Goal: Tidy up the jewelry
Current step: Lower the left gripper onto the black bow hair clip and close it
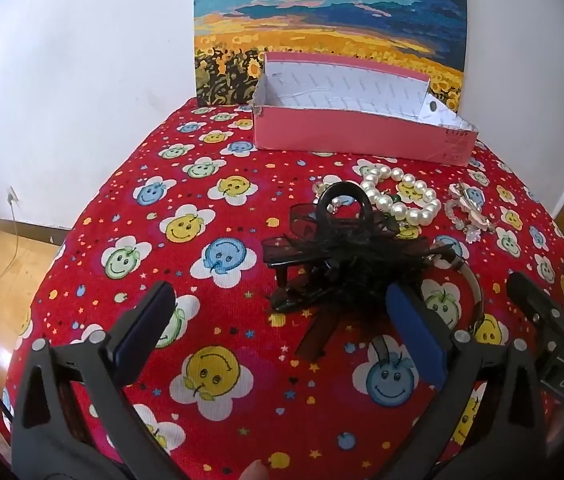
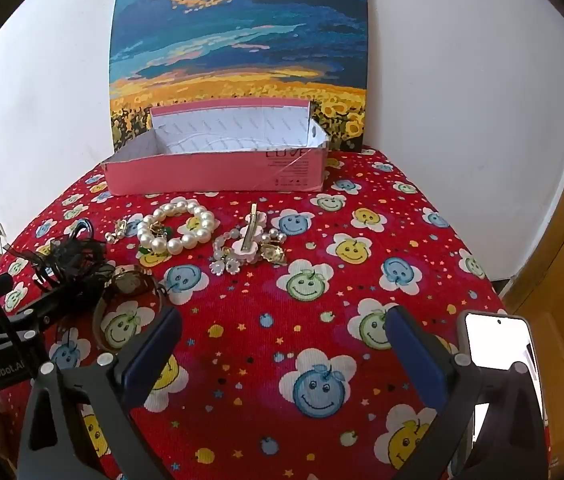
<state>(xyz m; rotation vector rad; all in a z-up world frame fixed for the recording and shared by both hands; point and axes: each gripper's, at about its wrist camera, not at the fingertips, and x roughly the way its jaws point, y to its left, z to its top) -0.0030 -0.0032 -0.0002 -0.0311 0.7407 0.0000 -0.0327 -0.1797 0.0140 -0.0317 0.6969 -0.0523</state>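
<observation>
Red cloth (image 2: 241, 360) printed with smiley-face flowers, pink box (image 2: 217, 172), white pearl bracelet (image 2: 177, 230), black hair clip (image 1: 342, 248)

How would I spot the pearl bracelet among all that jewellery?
Find the pink box at the back of the red smiley tablecloth. Just in front of it lies the pearl bracelet, the only ring of big white beads, left of the flower hair clip.

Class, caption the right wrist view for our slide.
Open right gripper hovers over smiley tablecloth; pearl bracelet lies before empty pink box.
</observation>
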